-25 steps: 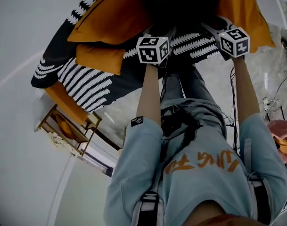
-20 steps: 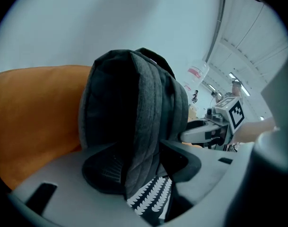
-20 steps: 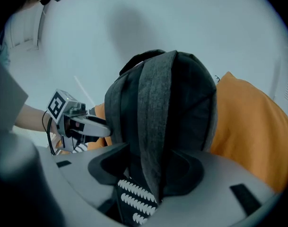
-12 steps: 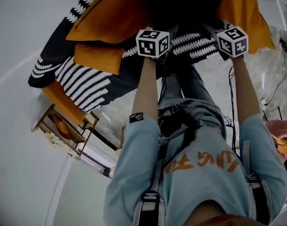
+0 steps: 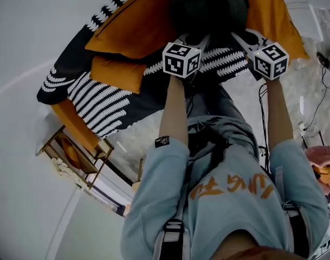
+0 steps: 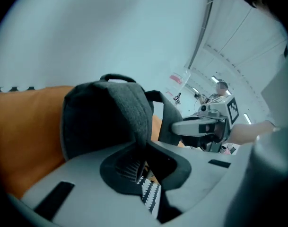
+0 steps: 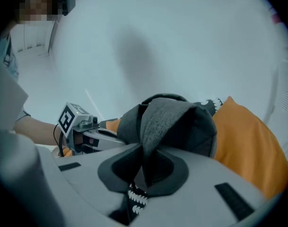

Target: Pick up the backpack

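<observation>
**Both grippers are closed on the grey backpack**

Head view: the backpack [image 5: 208, 7] is at the top edge, dark and rounded, against the orange cover [image 5: 137, 20]. The left gripper [image 5: 195, 38] and the right gripper [image 5: 245, 37] reach its near side, next to each other, at the end of the person's stretched arms. To the left lies a striped blanket [image 5: 99, 99] with an orange cushion [image 5: 115, 72] on it.

Left gripper view: the jaws have just been closing. They stand narrow, and a grey fold of the backpack [image 6: 106, 117] is pinched between the pads. The right gripper [image 6: 188, 126] shows beyond it, at the right.

Right gripper view: these jaws have also just been closing. They are nearly together and squeeze a grey fold of the backpack [image 7: 172, 122]. The orange cover [image 7: 248, 141] is behind the bag.
</observation>
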A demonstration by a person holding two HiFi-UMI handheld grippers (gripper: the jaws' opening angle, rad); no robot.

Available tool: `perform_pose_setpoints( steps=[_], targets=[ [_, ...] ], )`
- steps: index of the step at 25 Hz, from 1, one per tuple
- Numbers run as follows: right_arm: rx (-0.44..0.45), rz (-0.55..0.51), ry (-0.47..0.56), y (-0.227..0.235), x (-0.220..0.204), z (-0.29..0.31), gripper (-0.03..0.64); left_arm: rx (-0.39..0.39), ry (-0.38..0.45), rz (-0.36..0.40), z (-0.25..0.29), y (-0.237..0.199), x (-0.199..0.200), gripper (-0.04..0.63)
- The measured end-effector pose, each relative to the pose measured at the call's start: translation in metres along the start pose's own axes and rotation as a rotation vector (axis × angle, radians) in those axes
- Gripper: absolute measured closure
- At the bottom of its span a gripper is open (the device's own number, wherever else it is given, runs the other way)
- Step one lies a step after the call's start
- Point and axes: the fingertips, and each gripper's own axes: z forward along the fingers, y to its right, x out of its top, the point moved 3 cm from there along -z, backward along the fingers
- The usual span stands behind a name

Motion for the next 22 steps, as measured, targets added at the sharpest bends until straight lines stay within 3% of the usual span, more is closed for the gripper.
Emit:
perform_pose_setpoints(
  steps=[5,14,19,22],
  targets=[
    [-0.037,-0.068,0.066,-0.010,0.035,-0.021,0.569,-0.014,0.097,0.102,-0.031,0.023,0.043,0.551],
    [-0.066,-0.138,0.165,-0.023,0.092,-0.064,0.569,0.000,0.192,0.224,-0.087,0.049,0.100,0.551],
    [-0.026,-0.133,0.167,-0.035,0.107,-0.080,0.569,-0.029,0.201,0.194,-0.109,0.062,0.112,0.551],
    [0.000,-0.155,0.191,-0.045,0.121,-0.092,0.571,-0.025,0.208,0.219,-0.123,0.072,0.124,0.551]
  ],
)
